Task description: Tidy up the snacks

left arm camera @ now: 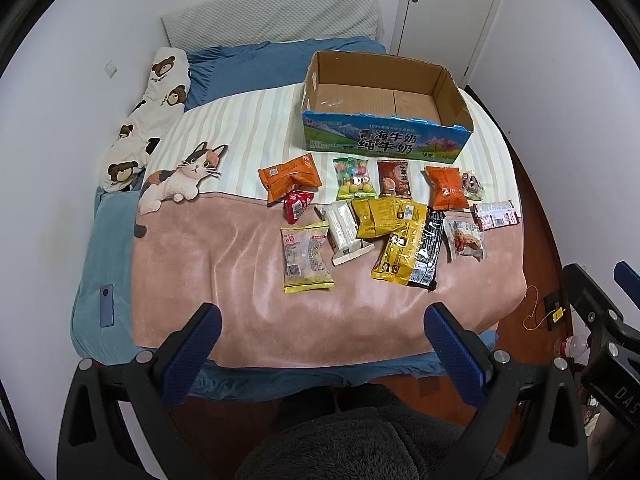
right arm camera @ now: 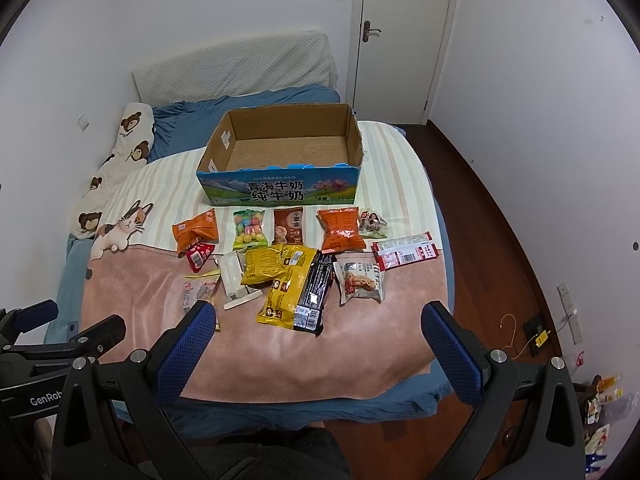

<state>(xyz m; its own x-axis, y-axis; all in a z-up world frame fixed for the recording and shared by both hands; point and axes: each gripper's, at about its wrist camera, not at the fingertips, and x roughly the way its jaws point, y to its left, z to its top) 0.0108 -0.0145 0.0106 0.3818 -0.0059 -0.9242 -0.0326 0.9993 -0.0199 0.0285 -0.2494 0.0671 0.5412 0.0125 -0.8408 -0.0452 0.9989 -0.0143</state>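
Observation:
An empty open cardboard milk box (left arm camera: 384,100) (right arm camera: 280,148) stands on the bed. Several snack packets lie in front of it: two orange bags (left arm camera: 289,178) (right arm camera: 342,229), a colourful candy bag (left arm camera: 354,178) (right arm camera: 249,229), a brown packet (left arm camera: 394,178), yellow bags (left arm camera: 400,240) (right arm camera: 288,284), a black packet (left arm camera: 428,248) and a red-and-white packet (right arm camera: 404,254). My left gripper (left arm camera: 322,316) is open and empty above the near edge of the bed. My right gripper (right arm camera: 318,314) is open and empty to its right.
The bed has a pink cat-print blanket (left arm camera: 224,264), a bear-print pillow (left arm camera: 152,112) at far left and a phone (left arm camera: 106,306) on the blue sheet. A wooden floor (right arm camera: 492,248), wall sockets and a door (right arm camera: 404,32) lie to the right.

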